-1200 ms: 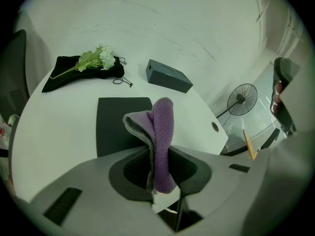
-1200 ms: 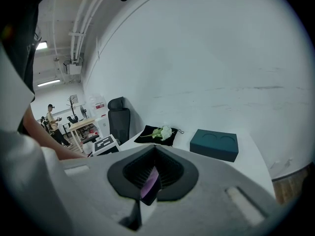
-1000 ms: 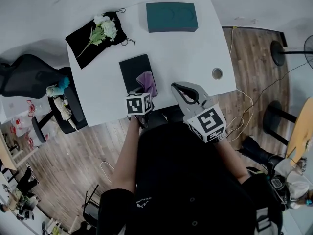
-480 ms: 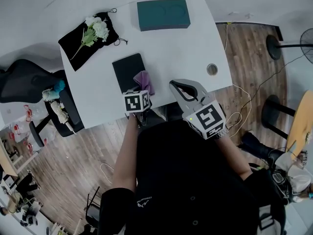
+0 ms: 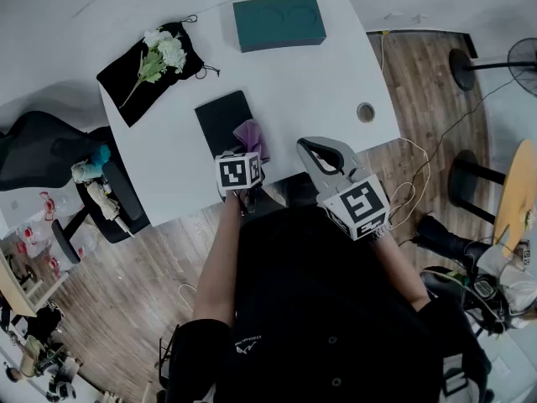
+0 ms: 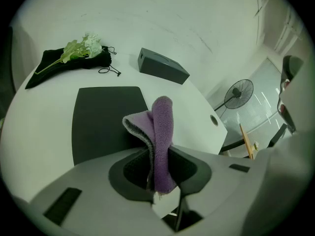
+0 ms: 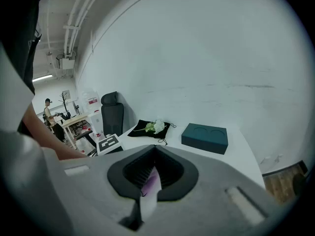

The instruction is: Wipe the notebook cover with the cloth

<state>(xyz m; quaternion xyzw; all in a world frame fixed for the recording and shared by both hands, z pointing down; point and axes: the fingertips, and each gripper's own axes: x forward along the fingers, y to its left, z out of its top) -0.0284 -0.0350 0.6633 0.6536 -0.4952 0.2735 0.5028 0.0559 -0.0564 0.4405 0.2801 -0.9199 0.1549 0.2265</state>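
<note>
Pinches the purple cloth (image 6: pixel 160 127) tight in the left gripper (image 6: pixel 158 156). Holds the right gripper (image 7: pixel 153 154) pressed together, empty. Finds the black notebook (image 6: pixel 103 117) just past the left jaws, under the cloth. Looks ready to wipe: next, press the cloth down on the cover and rub. Shows the pinch in the left gripper view only.

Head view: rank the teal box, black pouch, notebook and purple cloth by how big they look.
1. Teal box and black pouch: these look about alike, so I won't rank one over the other.
2. Notebook, partly covered by the cloth.
3. Purple cloth, clearly the smallest.
</note>
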